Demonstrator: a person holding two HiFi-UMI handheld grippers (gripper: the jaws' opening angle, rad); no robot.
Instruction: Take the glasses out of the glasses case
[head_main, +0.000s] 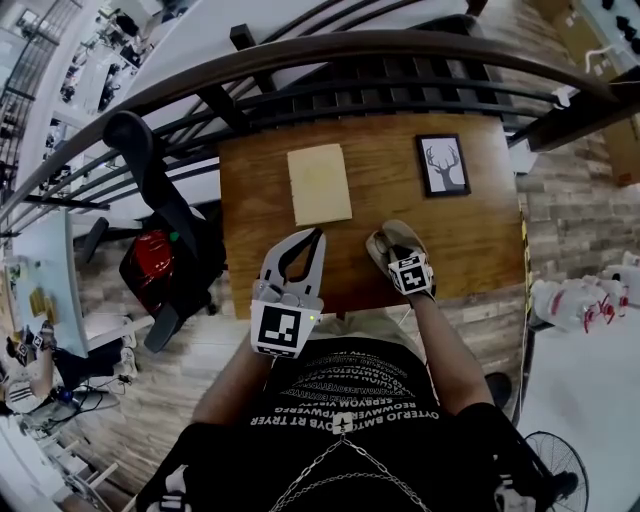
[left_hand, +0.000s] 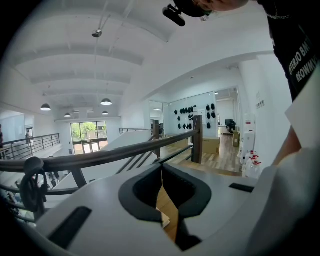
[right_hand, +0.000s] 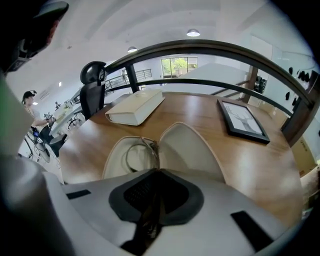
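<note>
The beige glasses case (head_main: 384, 243) lies open on the wooden table (head_main: 255, 200), near its front edge. In the right gripper view its two halves (right_hand: 192, 150) spread apart, and the thin-framed glasses (right_hand: 151, 146) rest in the left half. My right gripper (head_main: 398, 256) points steeply down into the case. Its jaws (right_hand: 159, 172) are pinched together on the near part of the glasses frame. My left gripper (head_main: 319, 234) hovers to the left of the case, over the table edge, with its tips touching (left_hand: 161, 169) and nothing between them.
A flat beige book (head_main: 319, 183) lies at the table's far middle (right_hand: 135, 107). A black-framed deer picture (head_main: 443, 165) lies at the far right (right_hand: 242, 120). A dark railing (head_main: 350, 50) runs behind the table. A black office chair (head_main: 150, 200) stands to the left.
</note>
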